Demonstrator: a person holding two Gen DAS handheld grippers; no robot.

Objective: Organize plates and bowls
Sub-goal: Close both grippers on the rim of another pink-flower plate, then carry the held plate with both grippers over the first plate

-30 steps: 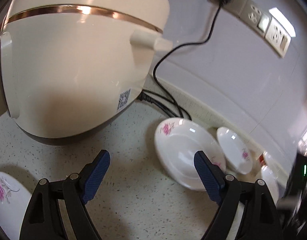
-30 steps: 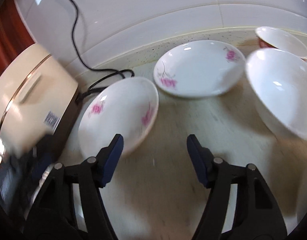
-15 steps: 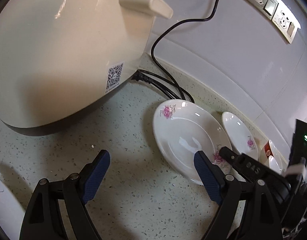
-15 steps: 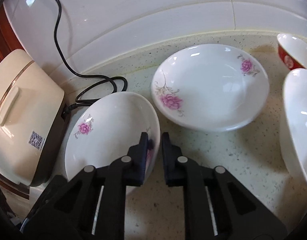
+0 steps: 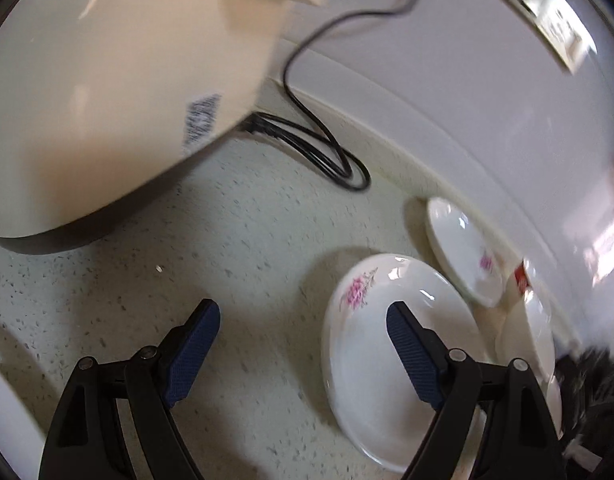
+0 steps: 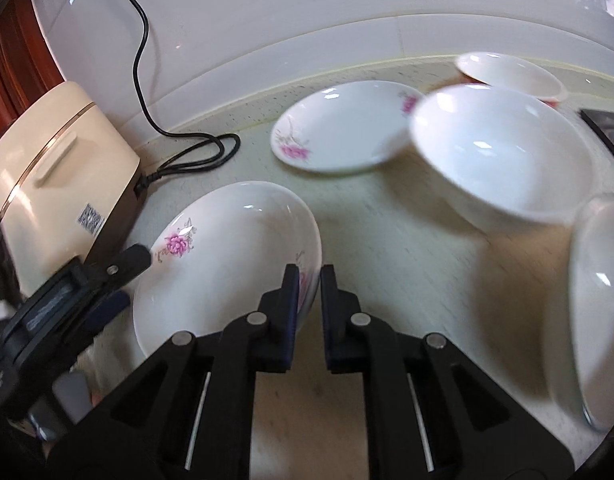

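Together our two views split the scene. From the right wrist we see the right tongs [image 6: 307, 280] clamped on the near rim of a flowered plate [image 6: 227, 264], one pad inside the rim, the other outside. That plate sits on the speckled table [image 6: 395, 248] just beside the cream rice cooker [image 6: 55, 168]. Past it lie a second flowered plate [image 6: 339, 132], a large white bowl [image 6: 503, 152] overlapping that plate's right edge in the picture, a small bowl [image 6: 511, 72] near the wall, and one more white dish [image 6: 599, 304] at the right border. Only this view shows our left tongs from outside [image 6: 107, 280], at the gripped plate's left rim; whether they touch it we cannot tell.

From the left wrist we see the left tongs [image 5: 303, 340] spread wide with nothing between the pads, angled down at the table. The right pad [image 5: 407, 340] overlaps the gripped plate [image 5: 367, 320] in the picture; the left pad hangs over bare table. Only here do we see the cooker's underside close, and a white rim [image 5: 3, 408] at the lower left border.

Open table lies between cooker and plates. The black cord [image 6: 195, 156] loops near the wall behind the gripped plate, and the wall closes the far side.
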